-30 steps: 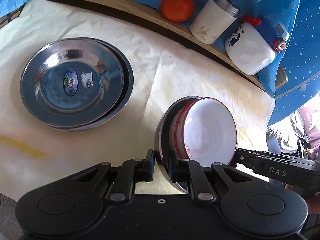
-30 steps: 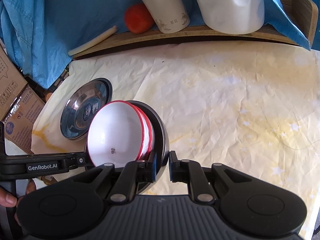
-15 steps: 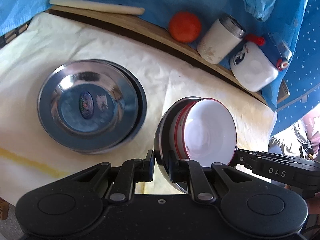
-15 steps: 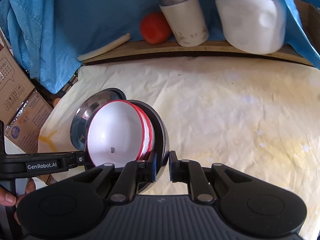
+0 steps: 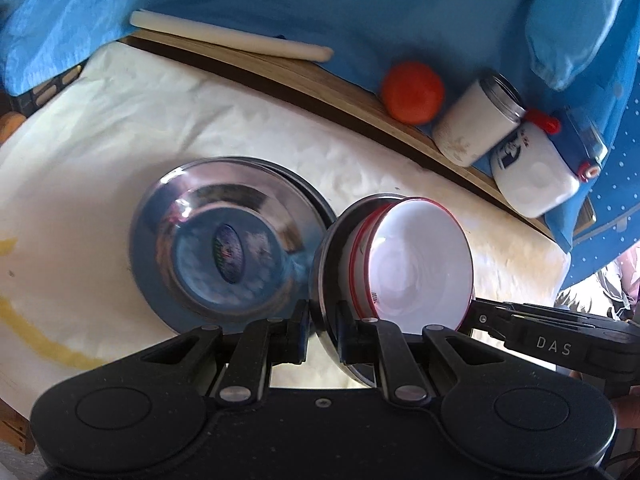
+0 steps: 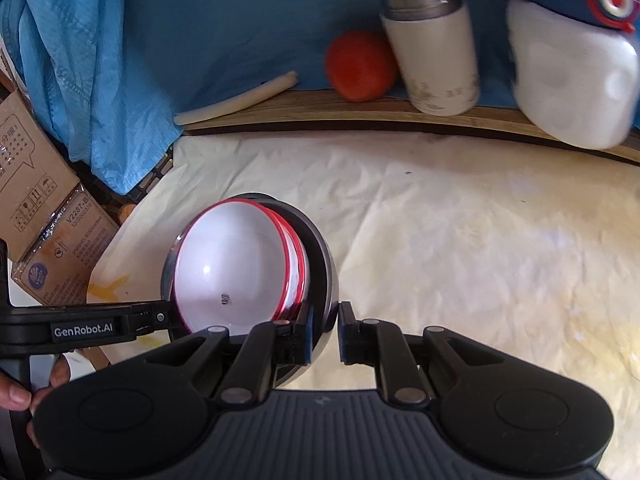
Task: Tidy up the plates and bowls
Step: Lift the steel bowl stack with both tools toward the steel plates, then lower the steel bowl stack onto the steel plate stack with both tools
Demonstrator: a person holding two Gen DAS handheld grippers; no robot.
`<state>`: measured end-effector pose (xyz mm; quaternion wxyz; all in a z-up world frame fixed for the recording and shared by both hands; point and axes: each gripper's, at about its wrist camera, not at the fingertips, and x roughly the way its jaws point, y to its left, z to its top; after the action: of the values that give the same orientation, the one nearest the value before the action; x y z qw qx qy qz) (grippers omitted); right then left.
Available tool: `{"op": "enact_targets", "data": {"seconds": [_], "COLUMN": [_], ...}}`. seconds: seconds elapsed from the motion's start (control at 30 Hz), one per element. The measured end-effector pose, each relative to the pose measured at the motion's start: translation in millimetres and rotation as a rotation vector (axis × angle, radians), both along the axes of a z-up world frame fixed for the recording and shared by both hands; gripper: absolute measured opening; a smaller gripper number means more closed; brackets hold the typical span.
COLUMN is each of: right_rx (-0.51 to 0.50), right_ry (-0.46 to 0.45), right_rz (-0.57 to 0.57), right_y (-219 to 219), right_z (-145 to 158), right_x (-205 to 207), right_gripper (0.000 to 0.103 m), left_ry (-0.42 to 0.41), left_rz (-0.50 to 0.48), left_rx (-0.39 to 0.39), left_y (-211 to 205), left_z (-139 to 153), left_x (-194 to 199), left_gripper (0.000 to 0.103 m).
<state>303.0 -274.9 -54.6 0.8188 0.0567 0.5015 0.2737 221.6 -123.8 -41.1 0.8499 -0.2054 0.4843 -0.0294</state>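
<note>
- Steel plate stack point(image 5: 228, 248) sits on the cream paper cover point(image 5: 120, 128) toward its left edge, a labelled plate on top; it's the likely drop target for the carried load, though that's a guess.
- Left gripper point(image 5: 323, 330) is clamped on the near rim of the steel bowl point(image 5: 320, 280); white red-rimmed bowls point(image 5: 416, 268) are nested inside, loose.
- Right gripper point(image 6: 324, 330) pinches the opposite rim of the same steel bowl point(image 6: 320, 264); the whole nest is held in the air between the two hands, above the cover just right of the plate stack.
- Risk: thin smooth rim, small pads. If the hands drift apart or twist unevenly, one pinch slips and the nest swings or drops.
- Risk: any tilt lets the white bowls slide out.
- Risk: lowering off-centre clips the plate rim and shoves the stack toward the left edge.
- Back-edge wooden board point(image 6: 360, 112) holds stick point(image 5: 228, 38), tomato point(image 5: 412, 92), flask point(image 5: 476, 124), jug point(image 5: 536, 172); well apart, low risk.
</note>
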Motion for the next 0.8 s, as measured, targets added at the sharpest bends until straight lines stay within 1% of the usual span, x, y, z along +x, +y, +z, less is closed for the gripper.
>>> {"op": "enact_targets", "data": {"seconds": [0.33, 0.8], "right_rx": [-0.001, -0.011], "right_ry": [0.004, 0.027], "right_rz": [0.018, 0.04], "right_y": [35.6, 72.0], "right_z": [-3.7, -13.5], "right_x": [12.5, 25.1], "right_gripper": [0.013, 0.013], "left_ry": [0.007, 0.022], "left_rz": [0.019, 0.045], "left_rx": [0.0, -0.006], "left_y": [36.7, 73.2], "left_z": [0.4, -8.4], "left_x": [8.8, 11.5], "left_gripper": [0.013, 0.013]}}
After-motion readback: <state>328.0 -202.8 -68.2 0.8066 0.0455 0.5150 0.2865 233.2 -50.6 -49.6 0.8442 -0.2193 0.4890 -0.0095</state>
